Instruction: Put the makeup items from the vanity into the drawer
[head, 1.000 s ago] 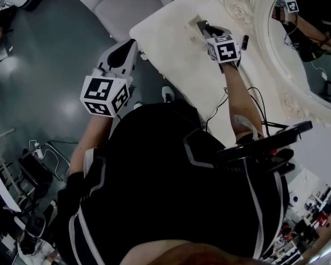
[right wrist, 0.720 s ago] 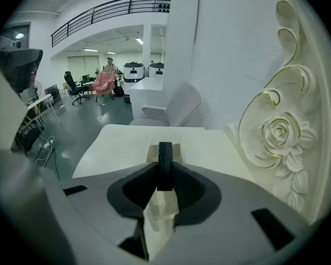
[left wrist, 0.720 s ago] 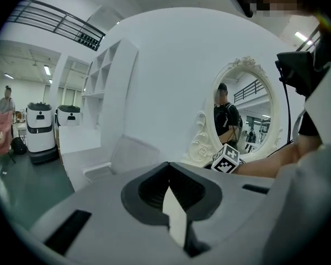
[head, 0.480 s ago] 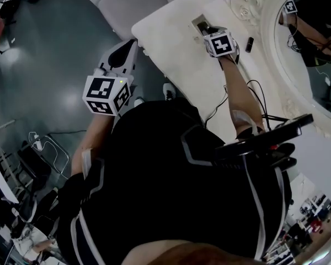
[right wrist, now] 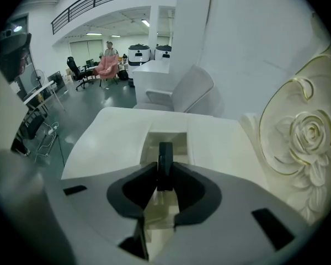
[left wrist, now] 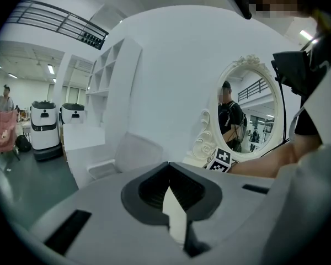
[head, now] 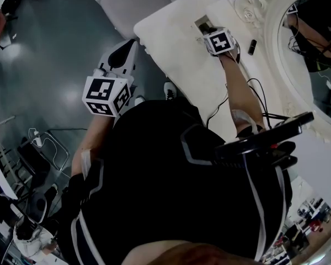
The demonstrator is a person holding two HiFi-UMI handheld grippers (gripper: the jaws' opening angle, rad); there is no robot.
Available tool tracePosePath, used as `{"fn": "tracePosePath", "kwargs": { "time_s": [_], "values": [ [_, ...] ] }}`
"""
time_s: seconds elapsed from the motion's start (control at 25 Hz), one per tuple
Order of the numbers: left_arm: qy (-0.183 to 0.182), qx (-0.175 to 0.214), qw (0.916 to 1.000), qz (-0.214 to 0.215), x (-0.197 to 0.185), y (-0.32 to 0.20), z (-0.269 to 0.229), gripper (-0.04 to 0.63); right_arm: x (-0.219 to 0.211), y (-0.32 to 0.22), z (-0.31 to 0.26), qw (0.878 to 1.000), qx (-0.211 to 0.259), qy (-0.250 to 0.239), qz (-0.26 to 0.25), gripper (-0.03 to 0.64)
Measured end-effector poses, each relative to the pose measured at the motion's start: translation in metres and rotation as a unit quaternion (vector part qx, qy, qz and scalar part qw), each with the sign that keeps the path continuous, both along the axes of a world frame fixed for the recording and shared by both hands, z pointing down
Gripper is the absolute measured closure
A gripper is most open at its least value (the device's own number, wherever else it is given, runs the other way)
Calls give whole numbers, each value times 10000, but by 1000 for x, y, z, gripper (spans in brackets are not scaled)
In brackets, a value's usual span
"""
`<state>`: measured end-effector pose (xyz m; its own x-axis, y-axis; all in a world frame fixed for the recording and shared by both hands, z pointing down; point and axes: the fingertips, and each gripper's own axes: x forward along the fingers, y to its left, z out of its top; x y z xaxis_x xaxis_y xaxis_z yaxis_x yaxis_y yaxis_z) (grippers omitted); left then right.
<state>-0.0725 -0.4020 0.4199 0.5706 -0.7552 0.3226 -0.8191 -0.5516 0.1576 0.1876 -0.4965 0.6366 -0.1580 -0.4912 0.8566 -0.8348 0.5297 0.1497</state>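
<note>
My right gripper [head: 206, 30] is shut on a slim black makeup item [right wrist: 165, 166], held upright between the jaws. It hangs just above the open drawer [right wrist: 178, 139], a small rectangular recess in the white vanity top [head: 171, 37]. A second small black makeup item [head: 252, 47] lies on the vanity near the mirror frame. My left gripper [head: 129, 45] hovers off the vanity's front edge over the floor. In the left gripper view its jaws [left wrist: 168, 182] meet at the tips with nothing between them.
An oval mirror [head: 320, 43] in an ornate white frame with a carved rose [right wrist: 306, 134] rises behind the vanity. A pale armchair [head: 132, 1] stands beside it. Cables trail along the person's right arm. The grey floor [head: 49, 54] lies to the left.
My right gripper has moved a little closer to the drawer opening with the black item in it. My left gripper has stayed in place.
</note>
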Motion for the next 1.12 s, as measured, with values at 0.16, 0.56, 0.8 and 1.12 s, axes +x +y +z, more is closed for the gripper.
{"fn": "tracePosePath", "kwargs": {
  "time_s": [0.16, 0.56, 0.8, 1.12],
  "values": [
    [-6, -70, 10000, 1, -2, -1, 5, 591, -2, -1, 2, 9999, -14, 68, -85, 523],
    [-13, -151, 9999, -1, -8, 0, 9, 591, -5, -1, 1, 10000, -9, 21, -84, 488],
    [1, -121, 9999, 50, -11, 1, 7, 591, -2, -2, -6, 10000, 93, 12, -3, 459],
    [26, 63, 9999, 122, -15, -1, -2, 591, -3, 7, -43, 9985, 400, -212, 302, 452]
  ]
}}
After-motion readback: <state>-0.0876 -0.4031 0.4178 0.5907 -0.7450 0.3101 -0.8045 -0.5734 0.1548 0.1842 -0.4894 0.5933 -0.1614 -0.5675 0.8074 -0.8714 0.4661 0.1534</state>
